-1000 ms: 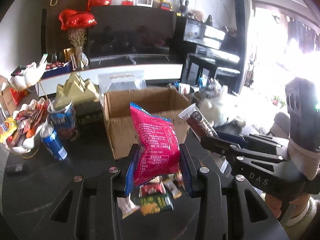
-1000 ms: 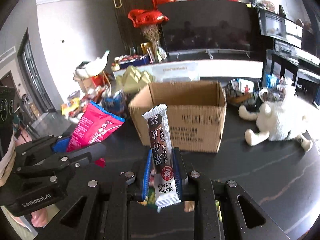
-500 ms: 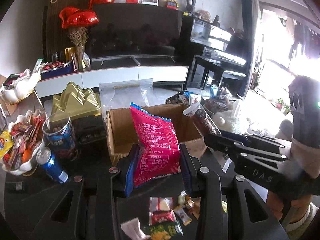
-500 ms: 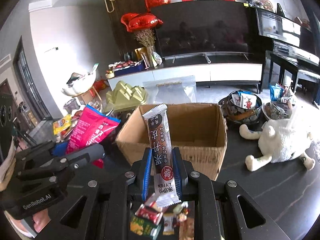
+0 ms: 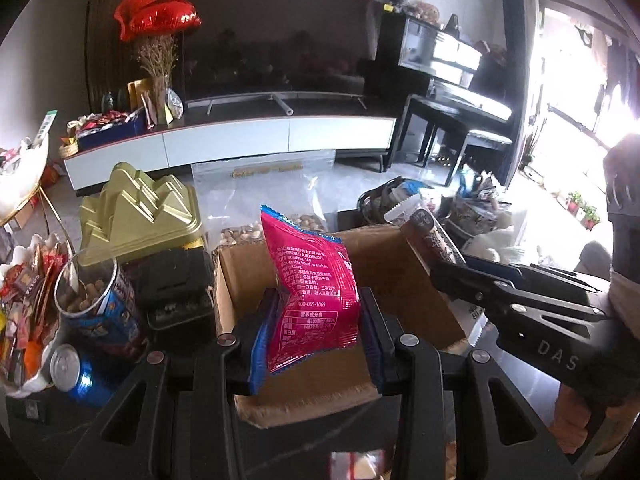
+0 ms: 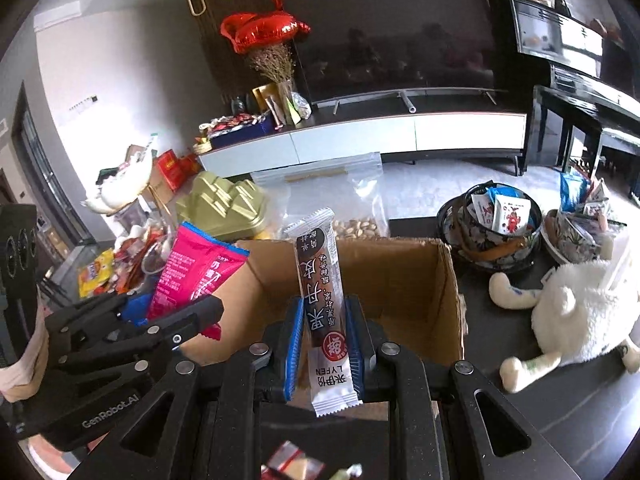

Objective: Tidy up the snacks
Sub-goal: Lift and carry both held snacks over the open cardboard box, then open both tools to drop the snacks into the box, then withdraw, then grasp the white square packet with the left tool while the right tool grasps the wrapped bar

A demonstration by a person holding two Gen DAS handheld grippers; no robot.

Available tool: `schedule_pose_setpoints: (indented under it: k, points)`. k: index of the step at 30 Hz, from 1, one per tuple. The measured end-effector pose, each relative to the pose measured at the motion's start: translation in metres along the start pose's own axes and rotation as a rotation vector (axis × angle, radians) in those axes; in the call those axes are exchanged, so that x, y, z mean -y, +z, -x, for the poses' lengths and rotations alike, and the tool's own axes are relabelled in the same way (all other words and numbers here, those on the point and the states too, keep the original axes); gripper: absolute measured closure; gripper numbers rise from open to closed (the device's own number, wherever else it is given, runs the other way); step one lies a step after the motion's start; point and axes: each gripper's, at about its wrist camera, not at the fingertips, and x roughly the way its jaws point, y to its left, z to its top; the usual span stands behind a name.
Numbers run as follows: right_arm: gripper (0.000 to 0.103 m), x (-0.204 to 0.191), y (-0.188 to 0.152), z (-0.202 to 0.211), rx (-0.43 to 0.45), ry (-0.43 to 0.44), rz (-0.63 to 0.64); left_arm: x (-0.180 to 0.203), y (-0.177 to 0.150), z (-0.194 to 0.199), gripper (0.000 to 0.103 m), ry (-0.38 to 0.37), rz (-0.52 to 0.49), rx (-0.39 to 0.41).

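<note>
My left gripper (image 5: pixel 316 340) is shut on a pink snack packet (image 5: pixel 314 292) and holds it upright over the open cardboard box (image 5: pixel 236 284). My right gripper (image 6: pixel 325 344) is shut on a brown and white snack bar (image 6: pixel 322 300), upright above the near side of the same box (image 6: pixel 400 280). In the left wrist view the right gripper (image 5: pixel 520 304) is at the right with the bar (image 5: pixel 430 236) over the box's right wall. In the right wrist view the left gripper (image 6: pixel 120 332) is at the left with the pink packet (image 6: pixel 192 272).
A gold ridged tin (image 5: pixel 140 216), a clear nut bag (image 5: pixel 264 188), a peanut tube (image 5: pixel 92 304), a blue can (image 5: pixel 76 372) and a snack-filled bowl (image 5: pixel 24 300) stand left of and behind the box. A white plush toy (image 6: pixel 572 312) and patterned bowls (image 6: pixel 496 228) are to the right. Loose snacks (image 6: pixel 296 460) lie below.
Both grippers have risen and moved forward with their snacks, from in front of the box to over its opening. The loose snacks have dropped to the bottom edge of both views.
</note>
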Motion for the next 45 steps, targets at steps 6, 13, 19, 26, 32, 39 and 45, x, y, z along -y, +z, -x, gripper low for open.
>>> schedule_pose_setpoints:
  k: [6,13,19,26,32,39,45]
  points:
    - [0.056,0.010,-0.002,-0.013,0.021,-0.071,-0.011,-0.005,-0.003,-0.005,0.036,0.047,0.026,0.019]
    - [0.056,0.002,-0.024,0.018,0.049,-0.098,0.013,0.004,-0.022,0.036,0.034,0.128,0.016,0.063]
    - [0.056,-0.014,-0.046,0.054,0.073,-0.068,0.012,0.011,-0.045,0.082,0.029,0.164,0.006,0.098]
    - [0.056,-0.035,-0.074,0.082,0.071,-0.044,0.039,0.012,-0.077,0.120,0.025,0.142,0.026,0.108]
    - [0.056,-0.051,-0.101,0.096,0.069,-0.034,0.065,0.015,-0.103,0.142,0.023,0.166,0.029,0.116]
    - [0.056,-0.056,-0.131,0.101,0.057,0.010,0.061,0.022,-0.138,0.159,0.020,0.214,0.033,0.138]
    - [0.056,-0.059,-0.159,0.105,0.068,0.015,0.074,0.025,-0.166,0.163,0.020,0.252,0.028,0.144]
